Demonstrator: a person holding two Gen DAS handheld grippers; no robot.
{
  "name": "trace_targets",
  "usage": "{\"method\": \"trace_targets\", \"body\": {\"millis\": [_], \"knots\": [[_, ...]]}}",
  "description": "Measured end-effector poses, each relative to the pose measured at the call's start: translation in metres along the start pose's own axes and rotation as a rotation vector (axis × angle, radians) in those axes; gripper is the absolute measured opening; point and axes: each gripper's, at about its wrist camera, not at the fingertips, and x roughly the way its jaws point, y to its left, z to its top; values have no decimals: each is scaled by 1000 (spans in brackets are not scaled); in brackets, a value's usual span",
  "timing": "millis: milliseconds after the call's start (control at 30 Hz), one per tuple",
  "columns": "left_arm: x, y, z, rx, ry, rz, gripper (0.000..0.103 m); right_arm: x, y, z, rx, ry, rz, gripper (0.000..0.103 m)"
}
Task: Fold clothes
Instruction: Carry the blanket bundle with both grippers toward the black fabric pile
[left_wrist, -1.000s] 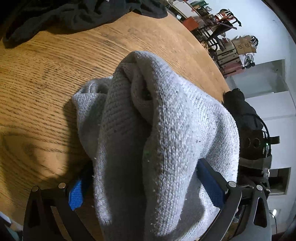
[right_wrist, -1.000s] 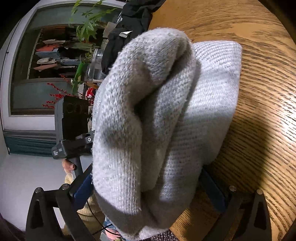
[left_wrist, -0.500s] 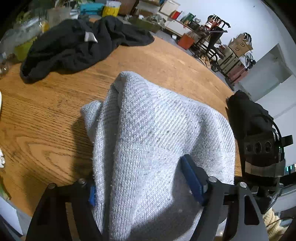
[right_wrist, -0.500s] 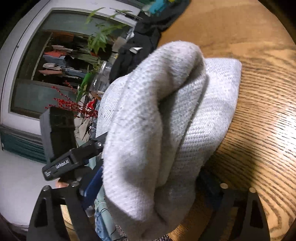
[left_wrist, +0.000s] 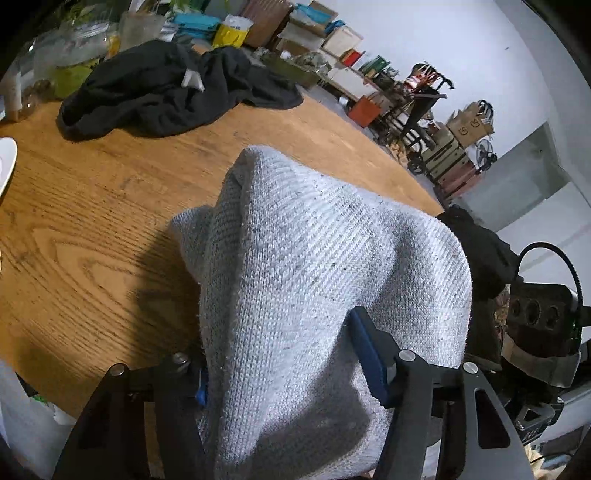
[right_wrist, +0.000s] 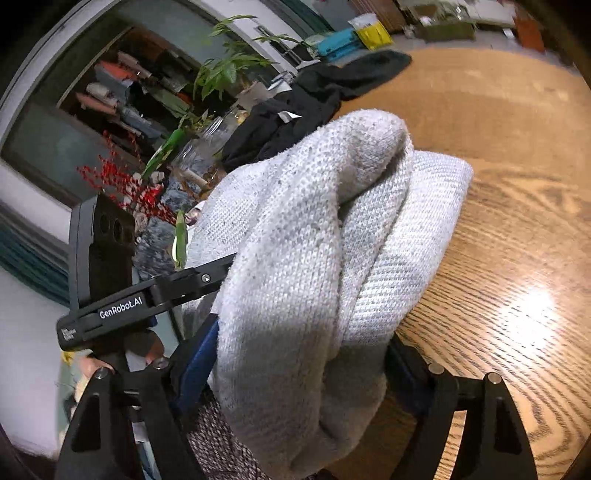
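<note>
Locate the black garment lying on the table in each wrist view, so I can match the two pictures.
Left wrist: the black garment lies crumpled at upper left, on the far part of the wooden table, beyond the grey knit.
Right wrist: the black garment sits upper centre, behind the grey knit.
Shared landmark: the yellow bag past the table's far edge.
</note>
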Motion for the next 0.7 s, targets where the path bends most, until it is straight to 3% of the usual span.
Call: {"method": "trace_targets", "body": {"millis": [333,500,700], "knots": [[-28,-73,-6,105,-107,-28,63,-73,6,-15,-50,-144,8,84],[-31,-142,-11,224,-140,-62,63,-132,-4,-33,-35,-255,-2,84],[-18,-248,-15,395,-132,-144,63,-232,-38,-72,24,-445,-55,84]]}}
